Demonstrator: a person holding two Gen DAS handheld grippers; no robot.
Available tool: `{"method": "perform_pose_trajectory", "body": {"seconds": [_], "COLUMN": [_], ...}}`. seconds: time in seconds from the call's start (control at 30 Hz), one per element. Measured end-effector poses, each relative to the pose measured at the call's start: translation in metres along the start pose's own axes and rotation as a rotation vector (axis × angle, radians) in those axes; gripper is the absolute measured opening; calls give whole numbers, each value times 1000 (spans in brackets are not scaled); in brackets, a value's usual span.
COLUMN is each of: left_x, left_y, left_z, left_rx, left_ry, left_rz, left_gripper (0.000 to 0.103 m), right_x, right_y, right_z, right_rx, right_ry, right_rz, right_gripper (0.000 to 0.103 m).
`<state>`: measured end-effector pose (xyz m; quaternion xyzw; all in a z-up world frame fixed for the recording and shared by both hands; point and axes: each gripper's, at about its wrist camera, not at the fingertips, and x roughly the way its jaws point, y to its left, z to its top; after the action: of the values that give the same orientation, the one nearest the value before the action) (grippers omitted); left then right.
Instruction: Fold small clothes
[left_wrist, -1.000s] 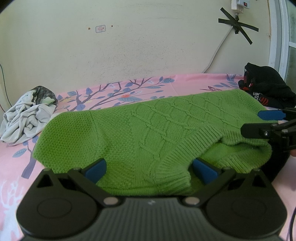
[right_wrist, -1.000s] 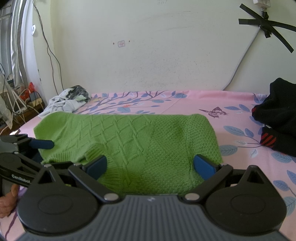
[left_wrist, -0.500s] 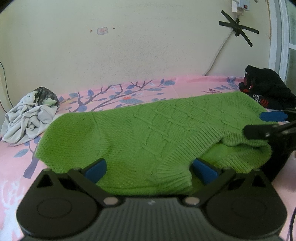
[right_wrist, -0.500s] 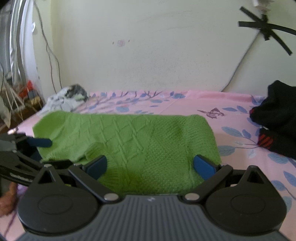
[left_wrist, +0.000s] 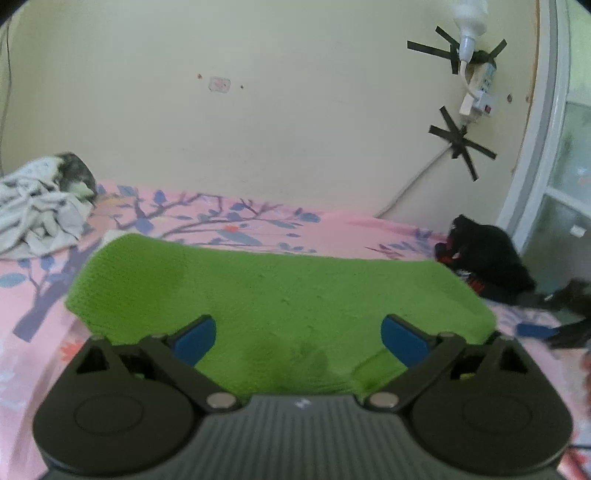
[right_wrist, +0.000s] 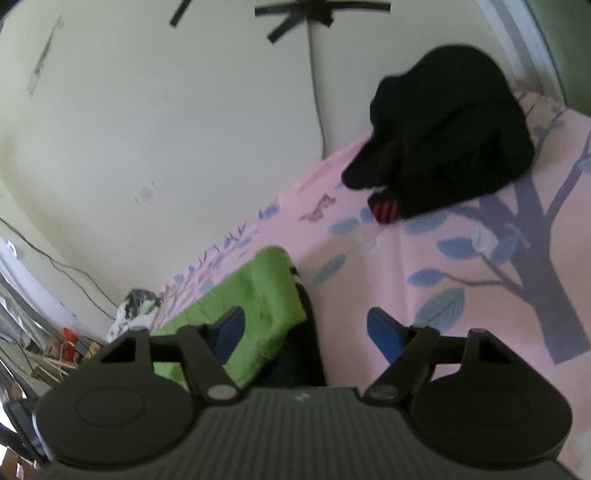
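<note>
the bed (left_wrist: 332, 236), with its pink sheet of blue branches and leaves, carries everything here, so i give places from the green sweater (left_wrist: 280, 291). the sweater lies flat across the near part of the bed and looks already folded into a long band, with a thicker lump at its near edge.

to do the next fold well, i think each gripper should take one end of the band through all layers and bring it over evenly, so that the edges meet and the knit does not bunch.

the left gripper (left_wrist: 297, 336) hovers over the near edge of the sweater with its jaws spread wide; the cloth lies under and between them, but the pads do not press it. the right gripper (right_wrist: 304, 330) is rolled to one side at the right end of the sweater. its jaws are closing, and only the corner of the sweater is by the left pad, not pinched.

beyond the right end lies a black garment (right_wrist: 447, 133), near enough to be caught by a wide swing. well beyond the left end is a crumpled grey and white cloth (left_wrist: 40, 206).
</note>
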<state>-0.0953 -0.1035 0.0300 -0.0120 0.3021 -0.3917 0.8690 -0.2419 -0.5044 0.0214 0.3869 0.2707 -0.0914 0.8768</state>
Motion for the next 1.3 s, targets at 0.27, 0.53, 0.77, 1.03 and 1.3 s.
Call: {"method": "perform_pose_trajectory", "body": {"seconds": [0.27,0.53,0.77,1.03,1.3], "left_x": [32,21,-64,-111,-89], "left_y": [13,34,108,154,139], "left_z": [7,10,25,24,18], "left_rx": [-63,-125,-257,-319,-287], "left_ry": [198,198,-28,-131,-90], "left_rz": [-71,-135,-69,18,-36], "left_gripper": [33,23,34,50,56], "right_x": [51,23,63,179,102], "right_y": [29,150,283,321,304], "right_z": [-10,8,-47,-153,-122], "right_rx": [-27,-244,-607,-824,-887], "right_ry": [114,60,163,382,345], "right_rz": [-2,186,292,280,409], "right_gripper": [38,29,28,49,57]}}
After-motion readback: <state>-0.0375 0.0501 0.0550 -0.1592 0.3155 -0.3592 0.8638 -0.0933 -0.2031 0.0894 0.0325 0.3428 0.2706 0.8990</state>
